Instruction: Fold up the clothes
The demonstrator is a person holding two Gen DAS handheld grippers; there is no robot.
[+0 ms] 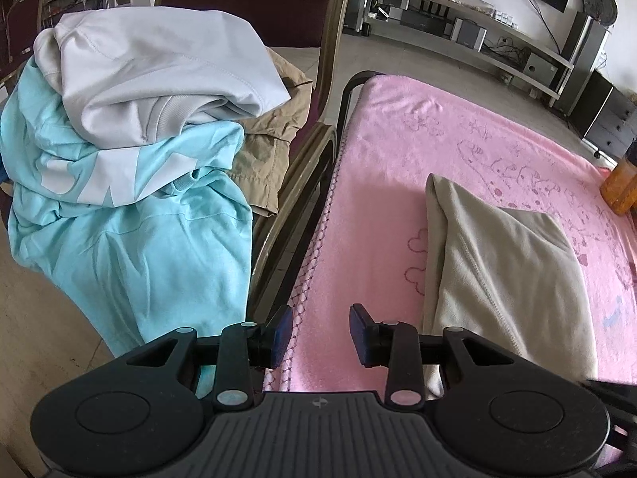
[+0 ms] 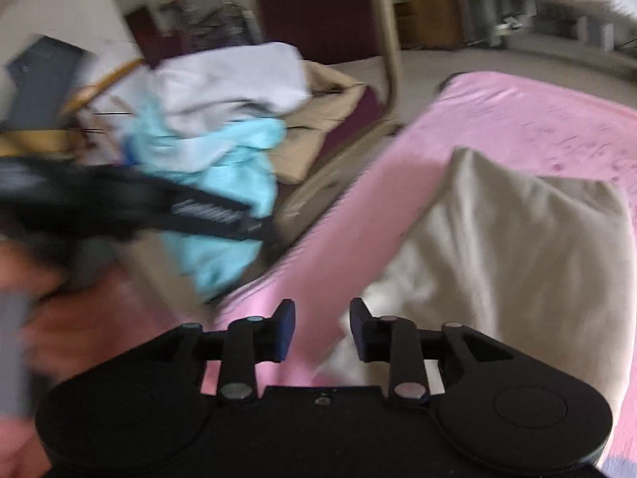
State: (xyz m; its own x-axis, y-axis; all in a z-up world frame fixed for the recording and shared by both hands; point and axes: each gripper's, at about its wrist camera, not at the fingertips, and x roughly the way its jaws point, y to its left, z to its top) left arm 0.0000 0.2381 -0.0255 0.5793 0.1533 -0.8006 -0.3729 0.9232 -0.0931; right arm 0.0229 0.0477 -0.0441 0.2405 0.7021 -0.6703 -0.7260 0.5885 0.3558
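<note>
A pink blanket (image 1: 382,183) covers the table, with a folded beige garment (image 1: 501,271) lying on it.

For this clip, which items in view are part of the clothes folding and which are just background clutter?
Part of the job:
- beige folded garment on the pink blanket
- pile on the chair: grey-white sweatshirt, turquoise hoodie, khaki garment
- left gripper and right gripper, both open and empty

Just lying about:
- orange bottle
- TV shelf
- speaker
</note>
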